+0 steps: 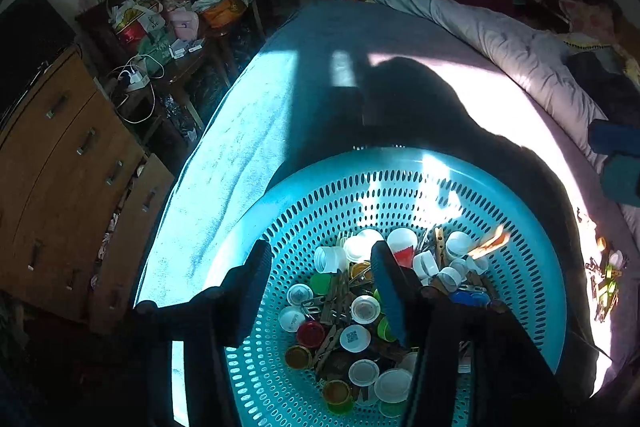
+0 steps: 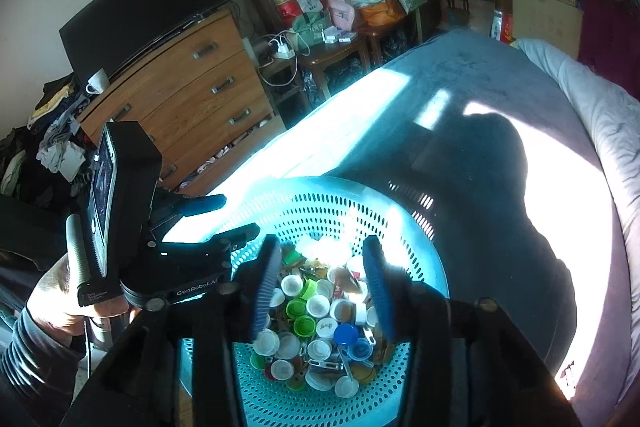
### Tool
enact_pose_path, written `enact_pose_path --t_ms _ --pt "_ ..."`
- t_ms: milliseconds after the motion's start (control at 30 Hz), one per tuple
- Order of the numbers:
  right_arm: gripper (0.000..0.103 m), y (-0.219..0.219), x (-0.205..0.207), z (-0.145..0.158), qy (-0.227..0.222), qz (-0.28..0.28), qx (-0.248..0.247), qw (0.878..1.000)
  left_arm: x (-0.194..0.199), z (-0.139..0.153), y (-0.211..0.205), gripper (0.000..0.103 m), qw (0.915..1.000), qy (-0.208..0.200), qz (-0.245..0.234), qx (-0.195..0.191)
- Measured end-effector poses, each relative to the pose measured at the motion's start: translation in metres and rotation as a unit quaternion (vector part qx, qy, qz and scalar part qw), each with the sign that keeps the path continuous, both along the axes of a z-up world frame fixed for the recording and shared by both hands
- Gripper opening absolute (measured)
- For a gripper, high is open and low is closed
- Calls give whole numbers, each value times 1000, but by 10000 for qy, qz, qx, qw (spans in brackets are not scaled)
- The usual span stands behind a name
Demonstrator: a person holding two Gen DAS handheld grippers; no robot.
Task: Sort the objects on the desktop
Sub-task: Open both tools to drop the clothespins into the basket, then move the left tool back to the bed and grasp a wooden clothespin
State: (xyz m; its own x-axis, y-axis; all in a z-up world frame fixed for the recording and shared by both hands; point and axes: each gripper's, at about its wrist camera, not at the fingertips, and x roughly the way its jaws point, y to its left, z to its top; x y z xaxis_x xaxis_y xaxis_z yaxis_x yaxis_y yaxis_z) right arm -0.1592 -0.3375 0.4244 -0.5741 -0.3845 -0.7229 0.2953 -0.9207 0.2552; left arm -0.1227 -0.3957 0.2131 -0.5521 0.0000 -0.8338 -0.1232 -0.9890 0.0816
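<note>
Bottle caps and clothespins (image 1: 344, 319) are lying heaped in the teal basket (image 1: 520, 247), lower centre, directly beneath both half-open, empty hand-held grippers: left (image 1: 320, 279), right (image 2: 320, 287).

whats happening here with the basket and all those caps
A person holds a gripper in each hand over a teal basket on a bed. The basket holds a heap of bottle caps and clothespins. The left gripper and right gripper both hang open above the heap, nothing between their fingers. Sorting looks barely begun.
</note>
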Motion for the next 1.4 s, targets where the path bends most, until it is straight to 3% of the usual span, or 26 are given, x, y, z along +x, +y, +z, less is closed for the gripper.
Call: enact_pose_path --t_ms 233,333,367,400,500,600,667,833,933,1033,1100,1200,1267,1367,1400 --pt "52 21 30 17 362 -125 -318 9988 21 27 13 53 9994 310 -29 150" --pt "70 56 79 14 902 -559 -388 9936 52 33 51 53 9971 539 -526 111" --pt "84 70 101 5 1047 -782 -343 9908 63 32 69 53 9950 604 -782 133" --pt "90 85 125 -6 1154 -998 -226 9880 76 31 90 53 9925 653 -1018 170" --pt "90 134 191 -58 978 -1678 165 9808 109 18 149 54 9833 625 -1624 538" --pt "89 189 257 -114 400 -2340 284 9710 128 -9 210 55 9722 384 -2050 1062" --pt "88 224 297 -148 -49 -2708 220 9624 131 -38 252 57 9682 166 -2243 1098" --pt "87 293 384 -196 -534 -3504 -120 9350 100 -117 326 57 9692 -557 -2115 1135" --pt "87 316 413 -210 -601 -3696 -229 9270 73 -148 366 57 9674 -1112 -1952 1169" --pt "87 332 430 -224 -685 -3853 -399 9194 40 -160 409 57 9595 -1678 -1783 1396" --pt "87 344 434 -236 -711 -3943 -555 9145 23 -155 440 57 9600 -1609 -1839 1364" --pt "87 356 432 -245 -736 -4022 -753 9095 4 -159 488 57 9460 -1901 -2149 1512" --pt "87 363 431 -251 -740 -4039 -860 9077 -4 -169 515 57 9447 -1948 -2271 1344" --pt "86 369 431 -252 -687 -3995 -915 9096 -9 -193 538 57 9530 -1882 -2288 630" --pt "86 371 431 -252 -665 -3983 -908 9103 -6 -194 540 57 9567 -1673 -2341 444"
